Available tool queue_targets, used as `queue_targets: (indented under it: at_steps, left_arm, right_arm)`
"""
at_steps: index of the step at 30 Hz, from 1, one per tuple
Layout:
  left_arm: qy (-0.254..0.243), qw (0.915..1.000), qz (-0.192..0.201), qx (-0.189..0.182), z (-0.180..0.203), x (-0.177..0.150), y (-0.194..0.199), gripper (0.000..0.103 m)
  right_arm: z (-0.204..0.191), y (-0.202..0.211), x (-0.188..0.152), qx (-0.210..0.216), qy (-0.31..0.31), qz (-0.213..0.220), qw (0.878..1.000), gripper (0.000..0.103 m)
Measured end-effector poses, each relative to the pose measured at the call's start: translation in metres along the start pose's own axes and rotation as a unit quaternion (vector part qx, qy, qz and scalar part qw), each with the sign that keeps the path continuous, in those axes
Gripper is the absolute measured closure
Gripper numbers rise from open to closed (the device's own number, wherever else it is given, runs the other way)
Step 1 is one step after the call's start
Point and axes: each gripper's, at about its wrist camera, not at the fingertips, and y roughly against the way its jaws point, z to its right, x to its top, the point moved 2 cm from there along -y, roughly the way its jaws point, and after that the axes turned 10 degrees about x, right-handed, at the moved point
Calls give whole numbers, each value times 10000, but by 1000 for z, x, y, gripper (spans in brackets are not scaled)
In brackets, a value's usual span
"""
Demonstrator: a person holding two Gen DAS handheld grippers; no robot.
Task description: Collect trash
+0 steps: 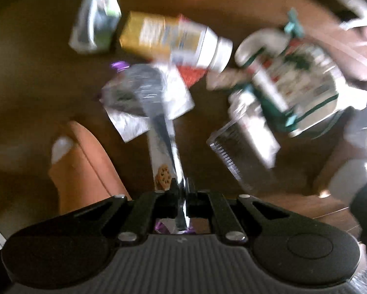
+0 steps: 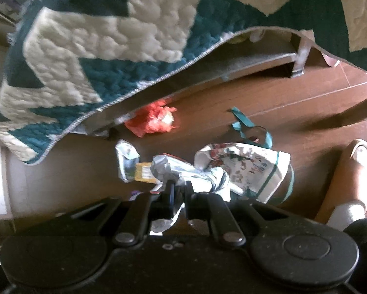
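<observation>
- Left claw (image 1: 182, 191) clamped on silver cookie wrapper (image 1: 162, 152), above floor (image 1: 31, 73).
- Right claw (image 2: 179, 191) pinching crumpled white plastic bag (image 2: 183, 171).

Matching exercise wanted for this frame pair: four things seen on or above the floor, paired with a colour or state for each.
Things:
1. silver wrapper
2. crumpled bag
3. tote bag
4. bottle cap

Colour or state:
A. purple
B. pinched in the shut left gripper, hanging from it
C. red-orange, on the floor by the edge of the quilt
D. white with teal trim and handles

Pairs: 1-B, 2-C, 3-D, 4-A
</observation>
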Motion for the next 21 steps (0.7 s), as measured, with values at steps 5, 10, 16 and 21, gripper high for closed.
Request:
queue_targets:
  at_steps: [5,10,16,21]
  left_arm:
    - [-126,9964,757,-353,-3,-14,82,99]
    - [-263,9859,1512,-659,-2,-37,154,99]
    - [-460,9673,2328,-896,4,-67,224,99]
    - [-407,9674,2334,-896,3,-77,229,98]
  right_arm:
    - [-22,41,-11,188,223,374,9989,97]
    - [-53,105,-28,235,794,814,9932,97]
    - [-77,194,-46,220,1237,1572,9795,97]
    - [-70,219,-54,177,1261,1774,9759,97]
